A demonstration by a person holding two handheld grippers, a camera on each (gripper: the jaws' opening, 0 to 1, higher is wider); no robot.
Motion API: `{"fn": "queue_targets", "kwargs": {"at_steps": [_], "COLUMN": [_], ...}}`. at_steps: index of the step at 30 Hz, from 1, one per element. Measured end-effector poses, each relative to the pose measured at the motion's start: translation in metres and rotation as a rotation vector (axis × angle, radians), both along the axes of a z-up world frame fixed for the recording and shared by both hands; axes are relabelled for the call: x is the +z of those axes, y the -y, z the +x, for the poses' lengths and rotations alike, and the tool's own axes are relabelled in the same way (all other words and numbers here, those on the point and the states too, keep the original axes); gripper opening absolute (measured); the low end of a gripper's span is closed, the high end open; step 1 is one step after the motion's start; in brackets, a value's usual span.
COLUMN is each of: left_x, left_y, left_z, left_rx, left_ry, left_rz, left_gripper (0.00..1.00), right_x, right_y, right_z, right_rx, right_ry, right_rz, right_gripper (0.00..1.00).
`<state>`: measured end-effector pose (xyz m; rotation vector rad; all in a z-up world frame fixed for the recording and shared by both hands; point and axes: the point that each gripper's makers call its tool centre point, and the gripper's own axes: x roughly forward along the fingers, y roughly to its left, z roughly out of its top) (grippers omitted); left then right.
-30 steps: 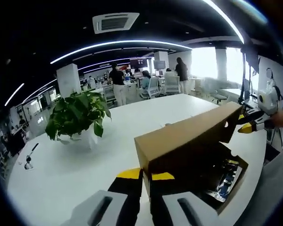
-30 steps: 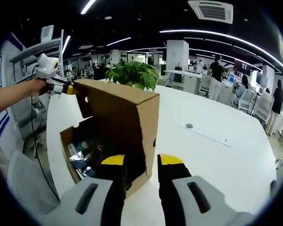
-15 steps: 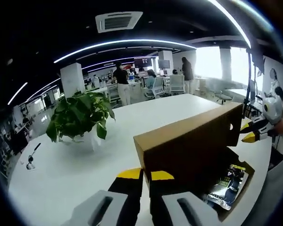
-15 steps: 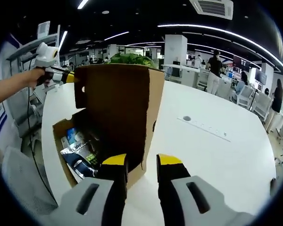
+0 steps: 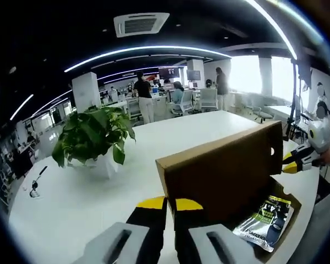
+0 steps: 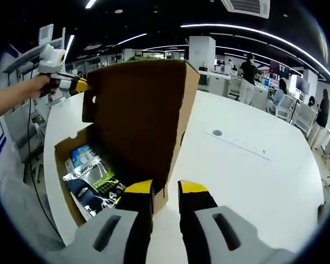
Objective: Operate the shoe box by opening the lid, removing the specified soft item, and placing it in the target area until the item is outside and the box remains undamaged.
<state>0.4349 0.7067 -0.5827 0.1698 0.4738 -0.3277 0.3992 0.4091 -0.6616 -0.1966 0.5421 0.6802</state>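
- Left gripper view: left hand-held gripper (image 5: 169,204) at bottom, yellow tips pressed nearly together against the near corner of the raised cardboard lid (image 5: 223,173); whether an edge is pinched between them, cannot tell.
- Shoe box (image 5: 289,206) sits on the white counter (image 5: 99,187), lid stood up roughly vertical, brown outside face toward the camera.
- Soft item, a glossy packet (image 5: 264,220) in black, green and silver, lies flat inside the box at right. It carries print, too small to read.
- The other hand-held gripper (image 5: 300,162) is at the far right, yellow tip at the lid's far end; jaw gap unclear.
- Potted plant (image 5: 93,135) on the counter at left, well apart from the box. A small dark item (image 5: 36,184) lies near the left edge.
- Right gripper view: right hand-held gripper (image 6: 165,190) at bottom, tips slightly apart, at the lid's (image 6: 137,115) lower corner; pinch on the edge not clear.
- Box (image 6: 63,165) open, packet (image 6: 93,184) inside at lower left; blue-white and black-green panels, large white lettering not legible.
- Left hand-held gripper (image 6: 71,83) at the lid's upper left corner, held by a hand (image 6: 36,88).
- Round grommet (image 6: 216,132) in the counter (image 6: 247,181) to the right of the box.
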Motion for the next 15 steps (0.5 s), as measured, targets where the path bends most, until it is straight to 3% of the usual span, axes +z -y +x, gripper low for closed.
{"fn": "queue_targets", "kwargs": {"at_steps": [15], "left_x": [-0.006], "left_y": [-0.001], "left_z": [0.015], "left_rx": [0.039], "left_ry": [-0.009], "left_rz": [-0.029], "left_gripper": [0.03], "right_x": [-0.016], "right_y": [-0.005], "right_z": [0.013], "right_rx": [-0.026], "right_ry": [-0.011], "right_rz": [-0.026], "right_gripper": [0.02]}}
